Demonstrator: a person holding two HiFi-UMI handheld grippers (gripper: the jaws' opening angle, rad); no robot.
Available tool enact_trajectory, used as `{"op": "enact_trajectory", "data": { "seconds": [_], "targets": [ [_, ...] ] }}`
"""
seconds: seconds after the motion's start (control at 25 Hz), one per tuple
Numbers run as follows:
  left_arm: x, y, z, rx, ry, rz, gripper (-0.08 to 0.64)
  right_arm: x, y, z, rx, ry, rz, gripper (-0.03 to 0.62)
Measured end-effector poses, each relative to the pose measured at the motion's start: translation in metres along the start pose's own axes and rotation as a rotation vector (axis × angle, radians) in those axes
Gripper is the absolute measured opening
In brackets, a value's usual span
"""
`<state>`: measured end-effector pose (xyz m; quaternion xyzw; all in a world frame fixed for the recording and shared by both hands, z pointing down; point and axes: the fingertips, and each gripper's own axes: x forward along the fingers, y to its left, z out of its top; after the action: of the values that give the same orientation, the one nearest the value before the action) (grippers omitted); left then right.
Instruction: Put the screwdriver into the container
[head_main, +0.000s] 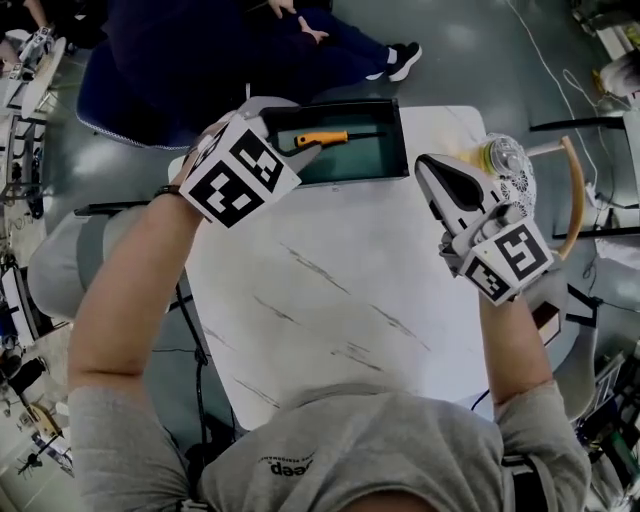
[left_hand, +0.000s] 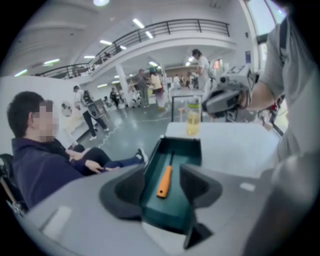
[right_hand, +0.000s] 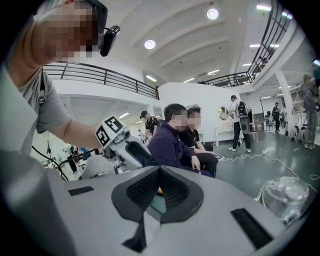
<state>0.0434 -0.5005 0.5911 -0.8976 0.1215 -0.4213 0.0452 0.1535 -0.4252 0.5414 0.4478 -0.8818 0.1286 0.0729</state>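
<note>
The dark green container (head_main: 396, 142) stands at the far edge of the white marble table (head_main: 330, 290). An orange-handled screwdriver (head_main: 320, 138) lies flat on its floor. My left gripper (head_main: 305, 152) hovers above the container's left end, open and empty. In the left gripper view the container (left_hand: 177, 150) and the screwdriver (left_hand: 164, 181) show below, between the spread jaws of the left gripper (left_hand: 161, 197). My right gripper (head_main: 428, 172) hangs over the table's right side, apart from the container, shut with nothing in it. Its jaws meet in the right gripper view (right_hand: 159, 172).
A clear plastic bottle (head_main: 505, 160) stands at the table's far right corner, right of the container. A curved wooden chair back (head_main: 575, 200) is beside the table's right edge. Seated people (head_main: 300, 40) are just beyond the far edge.
</note>
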Motion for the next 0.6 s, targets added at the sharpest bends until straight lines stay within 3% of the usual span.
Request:
{"op": "enact_trajectory", "data": {
  "seconds": [0.28,0.6],
  "targets": [
    [-0.12,-0.001,0.01,-0.222,-0.277,0.098,0.135,-0.012,0.037,0.035,-0.013,0.009,-0.004,0.009],
    [-0.24,-0.041,-0.032,-0.402,-0.493,0.146,0.04,-0.024,0.1,0.069,0.012,0.006,-0.038,0.009]
  ]
}}
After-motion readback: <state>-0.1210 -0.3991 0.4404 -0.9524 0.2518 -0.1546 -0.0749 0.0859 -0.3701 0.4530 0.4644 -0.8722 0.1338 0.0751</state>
